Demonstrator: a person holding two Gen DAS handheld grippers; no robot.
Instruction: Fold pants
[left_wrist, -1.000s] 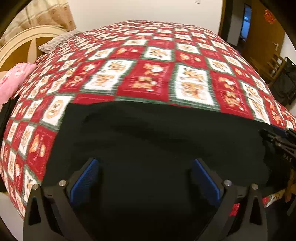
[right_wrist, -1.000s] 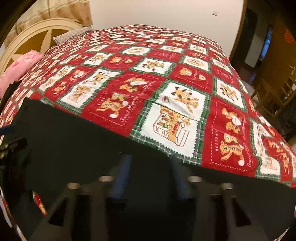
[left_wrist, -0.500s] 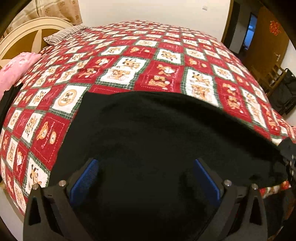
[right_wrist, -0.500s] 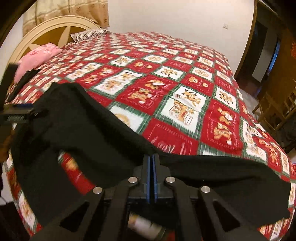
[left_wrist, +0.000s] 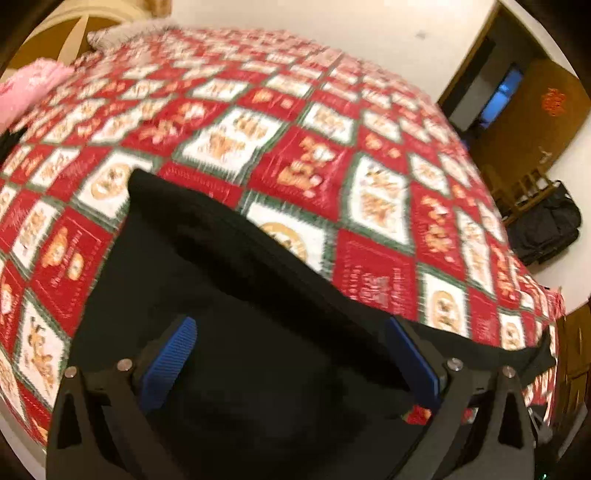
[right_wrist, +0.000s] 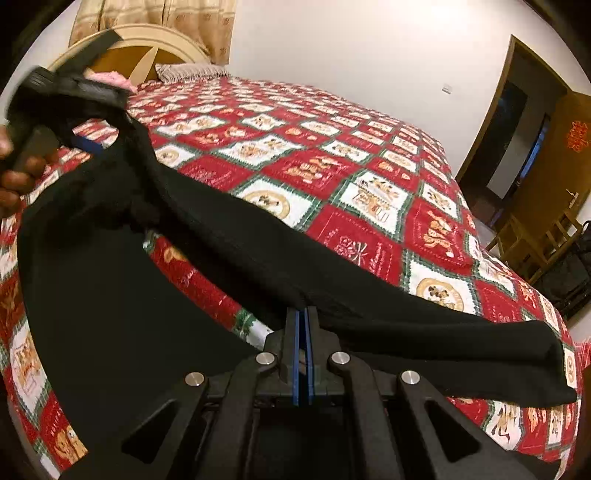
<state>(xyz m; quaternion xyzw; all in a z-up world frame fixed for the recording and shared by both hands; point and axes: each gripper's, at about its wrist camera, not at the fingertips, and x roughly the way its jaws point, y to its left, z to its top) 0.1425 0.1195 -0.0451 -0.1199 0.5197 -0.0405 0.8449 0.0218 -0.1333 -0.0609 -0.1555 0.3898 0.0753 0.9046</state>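
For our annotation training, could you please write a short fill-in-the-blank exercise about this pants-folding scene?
1. The pants are ___ in colour.
2. The right gripper is ___ on the pants' edge.
3. The left gripper has its blue pads wide ___.
4. The pants lie on a red, checked ___.

Missing words: black; shut; open; bedspread

Home bedroom: quilted bed (right_wrist: 332, 158), headboard (right_wrist: 147, 48), curtains (right_wrist: 166, 18), wooden door (right_wrist: 554, 147).

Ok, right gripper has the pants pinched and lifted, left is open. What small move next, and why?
Probably close the left gripper on the fabric between its open fingers. The right gripper is shut on the black pants, whose lifted edge sags across the quilt; a second grip should let you carry the fold evenly.
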